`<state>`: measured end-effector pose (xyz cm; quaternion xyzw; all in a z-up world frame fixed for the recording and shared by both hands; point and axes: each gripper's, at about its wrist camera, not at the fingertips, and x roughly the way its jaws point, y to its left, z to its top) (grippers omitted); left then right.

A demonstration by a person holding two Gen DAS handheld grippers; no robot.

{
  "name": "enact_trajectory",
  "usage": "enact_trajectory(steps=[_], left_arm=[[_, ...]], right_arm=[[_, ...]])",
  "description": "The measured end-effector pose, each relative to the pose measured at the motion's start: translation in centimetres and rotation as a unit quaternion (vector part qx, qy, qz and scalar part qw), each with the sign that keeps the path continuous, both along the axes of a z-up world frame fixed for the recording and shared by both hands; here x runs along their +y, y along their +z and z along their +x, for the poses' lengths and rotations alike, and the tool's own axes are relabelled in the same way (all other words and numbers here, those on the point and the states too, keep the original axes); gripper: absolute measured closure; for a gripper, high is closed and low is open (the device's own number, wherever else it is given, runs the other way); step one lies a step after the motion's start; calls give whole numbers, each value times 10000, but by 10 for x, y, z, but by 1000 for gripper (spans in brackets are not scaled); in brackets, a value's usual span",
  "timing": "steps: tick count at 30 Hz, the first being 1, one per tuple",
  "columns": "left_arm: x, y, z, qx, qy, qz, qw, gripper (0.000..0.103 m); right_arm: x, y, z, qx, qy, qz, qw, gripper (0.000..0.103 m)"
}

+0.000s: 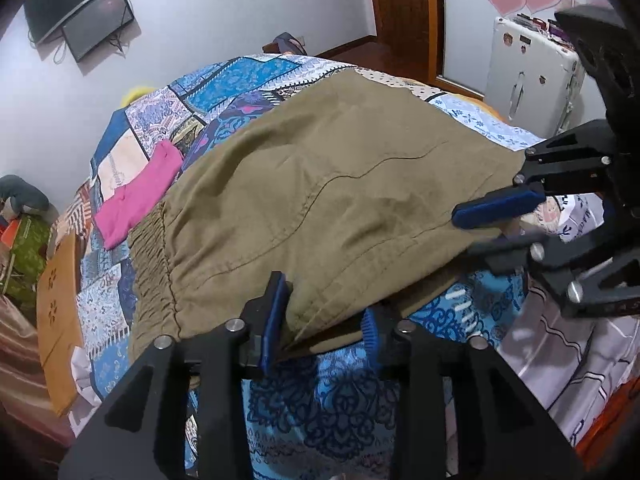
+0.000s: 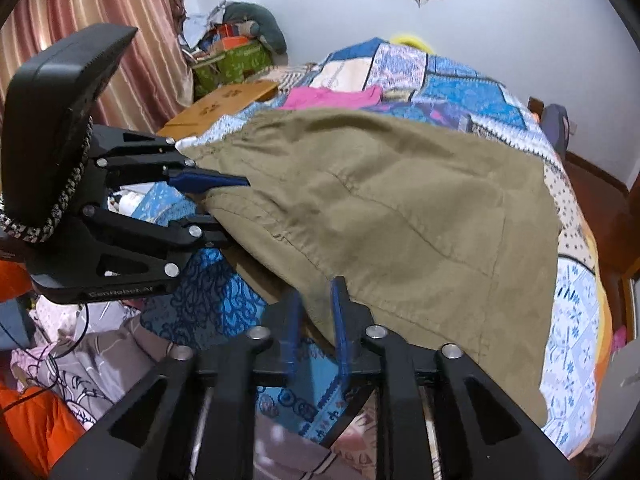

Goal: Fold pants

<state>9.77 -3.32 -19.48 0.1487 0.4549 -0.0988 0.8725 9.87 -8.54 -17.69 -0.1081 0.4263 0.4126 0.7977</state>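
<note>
The left wrist view looks across a bed covered by a patchwork quilt in blues, whites and creams. The khaki pants lie spread over the middle of that quilt, by far the largest thing on it, their gathered elastic waistband turned toward the quilt's left side in this view. A curved seam runs across the upper layer of cloth. A folded pink garment lies on the quilt just beyond the waistband, touching or nearly touching the pants' edge. A white suitcase stands past the far right corner of the quilt, and a dark wall screen hangs above its far left side. A yellowish wooden board sits off the quilt's left edge.

The left gripper sits at the near hem of the pants, its jaws parted; the cloth edge lies between the blue pads, the left pad against the fabric while the right one stands clear of it, so it is released rather than clamped. The right gripper reaches in from the quilt's right side, its jaws apart with the pants' corner between them.

In the right wrist view the right gripper has its blue pads spread, the pants' near edge draped over and between them, not pinched.
</note>
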Motion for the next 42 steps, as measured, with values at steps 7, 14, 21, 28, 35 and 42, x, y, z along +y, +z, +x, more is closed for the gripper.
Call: enact_trajectory(steps=[7,14,21,28,35,42], left_arm=[[16,14,-18,160,-62,-646,9978,56],[36,46,-5,-14,262,-1507,9882,56],[59,3,22,343,1100,-1072,9875,56],[75,5,3,234,1058,-1309,9855,56],[84,6,-11,160,1084,-1300,9854,56],[114,-9,-15,268,1722,-1328,9757,43]], right_arm=[[-13,18,-1,175,-89,556,9983,63],[6,22,14,123,-256,742,9968,63],[11,-15,23,502,-341,469,9971,64],[-36,-17,25,540,-903,443,9935,64],[-82,-28,21,691,-1408,219,9874,68],[-102,-34,16,621,-1541,-113,9860,68]])
